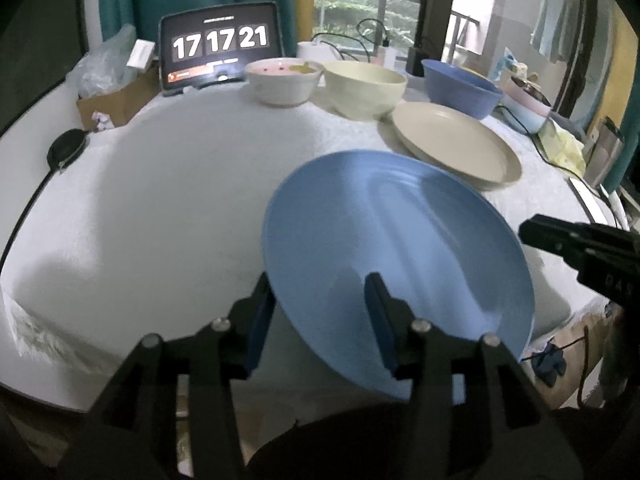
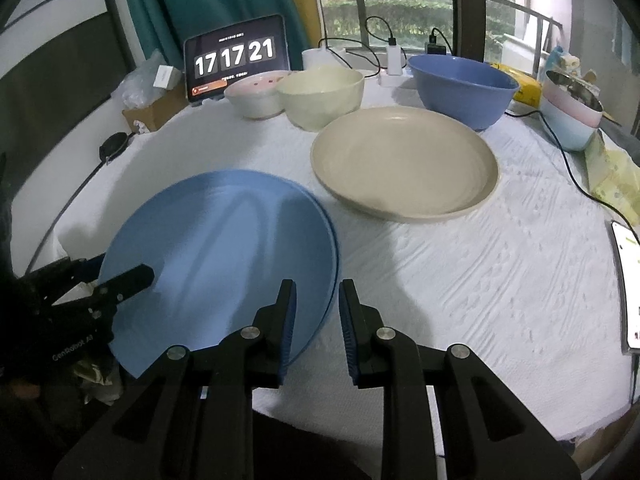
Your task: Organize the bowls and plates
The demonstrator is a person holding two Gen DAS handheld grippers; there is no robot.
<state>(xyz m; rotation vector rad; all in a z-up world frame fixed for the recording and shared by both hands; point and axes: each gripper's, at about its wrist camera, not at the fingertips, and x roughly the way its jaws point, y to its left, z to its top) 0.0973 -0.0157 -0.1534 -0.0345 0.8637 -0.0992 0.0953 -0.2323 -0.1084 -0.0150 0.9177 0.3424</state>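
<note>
The blue plate (image 2: pixel 216 256) looks light, stiff and slick (likely plastic); best pinched at its rim. Left gripper (image 1: pixel 320 312) straddles that rim loosely; right gripper (image 2: pixel 316 312) is spread, empty.

Two handheld grippers, both of matte black plastic. The left gripper (image 1: pixel 320 312) has two angular fingers, each lined on its inner face with a dark blue ribbed pad (image 1: pixel 378 320). Behind the pads, round silver screw heads (image 1: pixel 420 324) mark the linkage pivots, two on each side. The right gripper (image 2: pixel 317 320) has the same build: black linkage arms with triangular cut-outs, blue ribbed pads (image 2: pixel 289 328), and silver pivot screws (image 2: pixel 250 333). White lettering on the left gripper's body reads "GenRobot AI".
</note>
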